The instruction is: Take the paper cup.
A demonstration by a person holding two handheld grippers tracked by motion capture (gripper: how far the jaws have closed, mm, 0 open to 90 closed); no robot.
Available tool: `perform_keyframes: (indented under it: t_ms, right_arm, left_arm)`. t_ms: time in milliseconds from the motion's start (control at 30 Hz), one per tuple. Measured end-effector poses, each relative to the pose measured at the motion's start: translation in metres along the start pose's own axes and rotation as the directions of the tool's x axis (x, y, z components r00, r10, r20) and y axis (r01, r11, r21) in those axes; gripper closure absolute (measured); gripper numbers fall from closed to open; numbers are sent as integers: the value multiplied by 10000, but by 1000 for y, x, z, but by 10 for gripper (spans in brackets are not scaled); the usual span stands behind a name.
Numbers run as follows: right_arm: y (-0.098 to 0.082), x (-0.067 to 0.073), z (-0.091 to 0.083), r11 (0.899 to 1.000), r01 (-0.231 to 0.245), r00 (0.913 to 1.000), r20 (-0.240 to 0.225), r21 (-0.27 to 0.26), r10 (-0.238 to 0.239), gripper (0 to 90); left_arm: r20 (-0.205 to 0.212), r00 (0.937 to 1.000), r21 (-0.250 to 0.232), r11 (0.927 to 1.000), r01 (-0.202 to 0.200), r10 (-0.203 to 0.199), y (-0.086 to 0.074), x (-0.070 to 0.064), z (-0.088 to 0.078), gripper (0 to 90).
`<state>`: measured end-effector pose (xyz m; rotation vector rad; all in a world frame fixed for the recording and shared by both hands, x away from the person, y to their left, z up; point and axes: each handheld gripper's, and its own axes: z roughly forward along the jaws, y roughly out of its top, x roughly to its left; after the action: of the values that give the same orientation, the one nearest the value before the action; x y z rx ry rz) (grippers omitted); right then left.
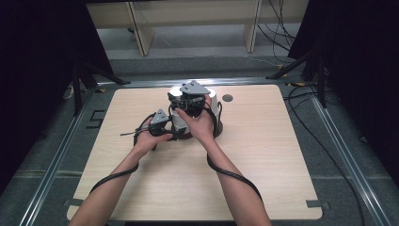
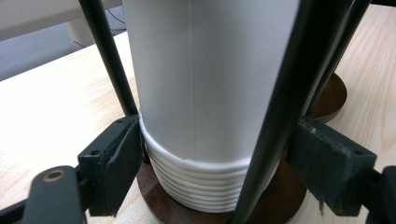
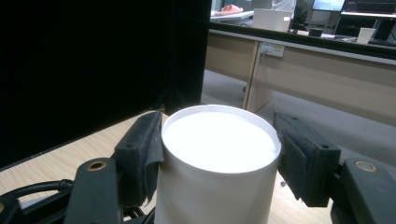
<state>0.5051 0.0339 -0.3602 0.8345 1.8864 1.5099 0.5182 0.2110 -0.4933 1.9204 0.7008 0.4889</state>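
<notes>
A stack of white paper cups (image 2: 205, 93) is seen upside down in a holder with thin black rods (image 2: 108, 56) and a round brown base (image 2: 159, 196), near the centre of the high view, slightly toward the upper part of the tabletop (image 1: 263, 155).

The left hand-held gripper (image 1: 162, 127) is held low at the left of the stack. In the left gripper view its jaws stand on both sides of the lower rims; the left pad seems to touch the holder, but whether the holder or the rims are really pressed cannot be told.

The right hand-held gripper (image 3: 219, 154) is placed at the top of the stack, and its jaws are closed on the topmost cup (image 3: 217, 140), with the pads against its wall.

Several risks are judged from here. If the top cup is squeezed too strongly, its thin wall may be dented. If it is pulled while the cups are stuck together, two or more cups may be lifted at once. If the base is not held firmly, the whole holder may be tipped or dragged over the tabletop. The rods may also be caught by the right jaws.
</notes>
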Motion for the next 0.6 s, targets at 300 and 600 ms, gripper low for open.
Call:
perform_keyframes:
  t_ms: [300, 600]
  right_arm:
    - [6, 0, -3, 9997, -163, 9998, -67, -170, 162, 359]
    - [11, 0, -4, 9991, -200, 9998, -17, -379, 200, 359]
  left_arm:
    - [-8, 10000, -8, 10000, -46, 46, 0, 1, 1, 186]
    - [-1, 10000, 11, 10000, -78, 78, 0, 1, 1, 186]
